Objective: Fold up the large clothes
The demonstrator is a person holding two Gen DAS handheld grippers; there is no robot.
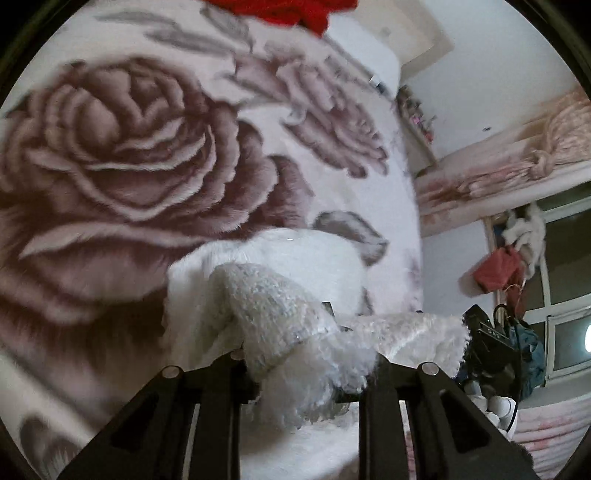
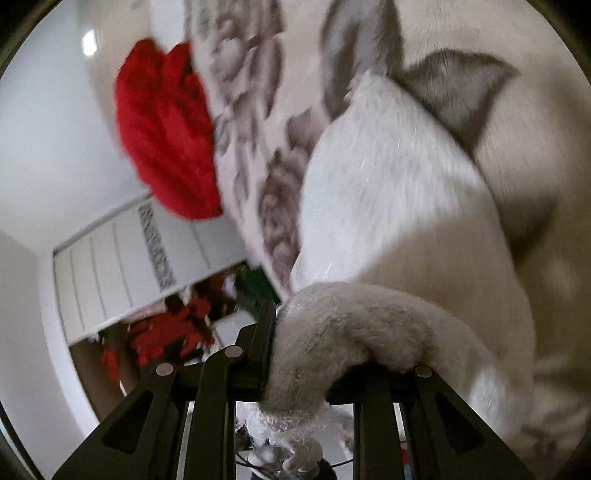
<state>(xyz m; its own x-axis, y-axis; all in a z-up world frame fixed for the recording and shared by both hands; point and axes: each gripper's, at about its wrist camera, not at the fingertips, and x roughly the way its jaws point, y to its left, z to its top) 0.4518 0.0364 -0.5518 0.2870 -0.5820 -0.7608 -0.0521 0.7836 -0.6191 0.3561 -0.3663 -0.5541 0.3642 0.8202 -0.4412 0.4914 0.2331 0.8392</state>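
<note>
A fluffy white knit garment (image 1: pixel 280 288) lies on a bed covered by a white blanket with large brown roses (image 1: pixel 110 140). My left gripper (image 1: pixel 306 354) is shut on a bunched edge of the garment, which spills over and hides the fingertips. In the right wrist view the same white garment (image 2: pixel 388 221) spreads over the blanket (image 2: pixel 517 37). My right gripper (image 2: pixel 310 354) is shut on a thick roll of it, and the fabric covers the right finger.
A red garment (image 2: pixel 166 136) lies at the blanket's far edge; it also shows in the left wrist view (image 1: pixel 295 11). A white wardrobe (image 2: pixel 122 266) and clutter stand beyond the bed. A window, curtain and hanging bags (image 1: pixel 498 273) are at the right.
</note>
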